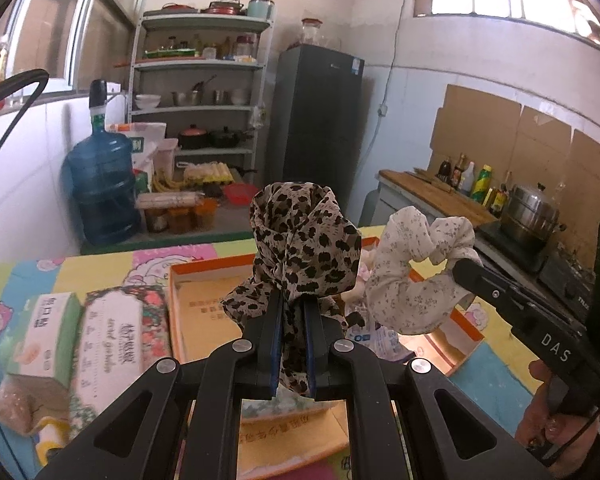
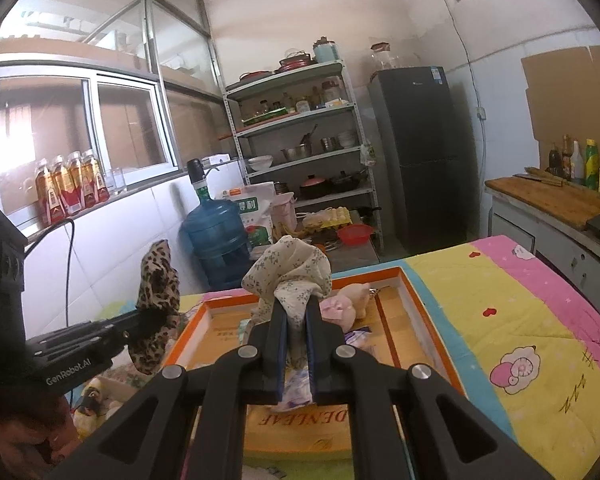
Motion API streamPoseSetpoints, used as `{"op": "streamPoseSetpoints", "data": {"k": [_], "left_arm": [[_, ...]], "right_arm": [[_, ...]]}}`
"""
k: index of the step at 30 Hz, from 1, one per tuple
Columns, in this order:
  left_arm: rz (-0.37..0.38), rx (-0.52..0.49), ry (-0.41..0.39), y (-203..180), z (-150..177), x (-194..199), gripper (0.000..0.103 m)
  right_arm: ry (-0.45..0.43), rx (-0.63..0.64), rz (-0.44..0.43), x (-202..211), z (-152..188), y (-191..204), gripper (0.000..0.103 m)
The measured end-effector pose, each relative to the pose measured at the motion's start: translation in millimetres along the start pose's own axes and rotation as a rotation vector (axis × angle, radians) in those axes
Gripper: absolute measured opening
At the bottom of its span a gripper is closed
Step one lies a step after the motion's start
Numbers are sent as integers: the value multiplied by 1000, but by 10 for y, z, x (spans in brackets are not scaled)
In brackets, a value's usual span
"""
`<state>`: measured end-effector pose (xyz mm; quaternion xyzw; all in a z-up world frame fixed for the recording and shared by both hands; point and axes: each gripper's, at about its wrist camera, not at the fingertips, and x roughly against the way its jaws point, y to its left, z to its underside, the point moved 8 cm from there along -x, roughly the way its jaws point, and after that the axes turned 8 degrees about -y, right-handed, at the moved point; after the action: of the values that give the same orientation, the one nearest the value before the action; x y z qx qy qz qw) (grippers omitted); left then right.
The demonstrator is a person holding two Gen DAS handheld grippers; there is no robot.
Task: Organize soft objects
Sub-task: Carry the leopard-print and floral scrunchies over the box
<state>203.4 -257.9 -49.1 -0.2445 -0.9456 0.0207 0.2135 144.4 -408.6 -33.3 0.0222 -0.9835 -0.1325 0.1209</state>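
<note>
The left hand-held gripper (image 1: pixel 292 308) is raised above the worktop (image 1: pixel 100 268), its two fingers pointing forward and a little up, clamped together on a leopard-print scrunchie (image 1: pixel 304 240). The fabric bunches into a ball above the fingertips, and a tail of it hangs down between the blue pads (image 1: pixel 275 344). Seen from the right wrist, the same gripper reaches in from the left edge, held roughly level, with the scrunchie drooping off its tip.

The right hand-held gripper (image 2: pixel 296 312) is lifted too — its fingers are closed on a pale floral scrunchie (image 2: pixel 292 276), which puffs out above the tips. From the left wrist view this gripper slants in from the lower right, and the floral scrunchie hangs from its tip as an open loop, just beside the leopard one but not touching it. Part of the person's right hand (image 1: pixel 548 420) shows beneath the gripper body, wrapped around the handle.

Below both grippers sits an orange-rimmed open box (image 2: pixel 404 276) on the worktop's colourful cartoon-print cover. A pink soft item (image 2: pixel 340 308) and a plastic-wrapped packet (image 2: pixel 358 338) lie inside the box. To the left of the box, two tissue packs (image 1: pixel 116 336) lie side by side, close together.
</note>
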Motion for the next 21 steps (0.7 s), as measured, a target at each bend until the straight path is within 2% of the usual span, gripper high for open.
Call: {"op": "streamPoseSetpoints", "data": {"k": [11,21], "left_arm": [[-36,21,94,55,132,-506,9],[-46,55,166,128,324,-807,9]], "right_arm": [[76,-64,-44,-334,182,-186,9],[155,-85,-41,-514,351,-272,9]]}}
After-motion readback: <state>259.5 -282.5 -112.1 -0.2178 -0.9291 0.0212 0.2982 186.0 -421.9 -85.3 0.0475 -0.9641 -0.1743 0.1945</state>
